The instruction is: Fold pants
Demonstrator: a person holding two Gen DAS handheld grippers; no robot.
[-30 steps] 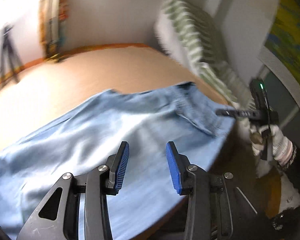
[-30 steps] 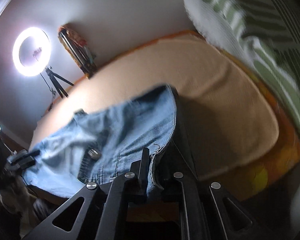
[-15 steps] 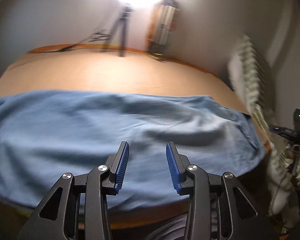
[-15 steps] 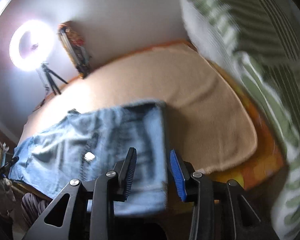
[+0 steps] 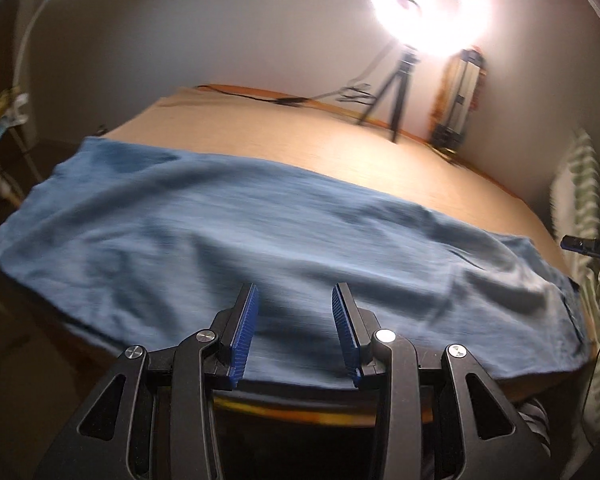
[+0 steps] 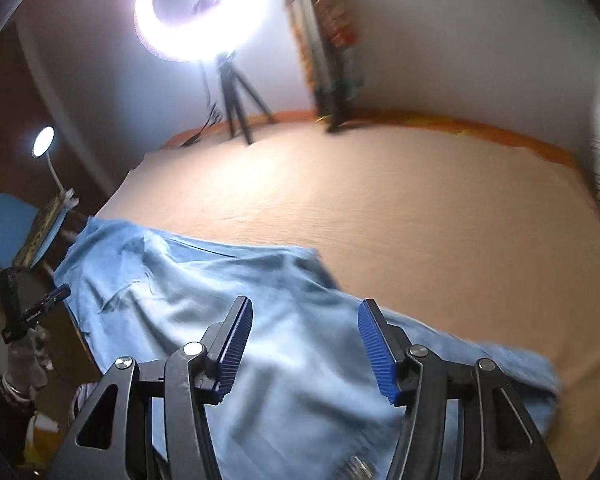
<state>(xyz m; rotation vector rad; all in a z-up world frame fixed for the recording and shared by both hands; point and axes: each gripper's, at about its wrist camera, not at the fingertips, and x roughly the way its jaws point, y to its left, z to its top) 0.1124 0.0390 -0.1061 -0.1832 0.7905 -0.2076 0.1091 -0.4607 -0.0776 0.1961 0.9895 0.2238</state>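
Left gripper (image 5: pixel 296 330) hovering released over the near hem of the pants (image 5: pixel 260 248), blue pads (image 5: pixel 245 332) spread apart with nothing between them. Right gripper (image 6: pixel 304 346) likewise hanging wide and unloaded above the pants (image 6: pixel 228 320), fabric visible through the gap.

Lying spread on the tan bed (image 5: pixel 340 148), long axis running left to right along the near edge, the far side angling away toward the left. Only in the right wrist view: a metal button (image 6: pixel 355 465) at the very bottom, marking the waist end close under that gripper, plus creases and a raised fold farther along the legs. Only in the left wrist view: the full length of the garment, though blurred.

Farther back, standing on a tripod (image 5: pixel 394 92) by the wall, a ring light (image 5: pixel 426 4) glaring.
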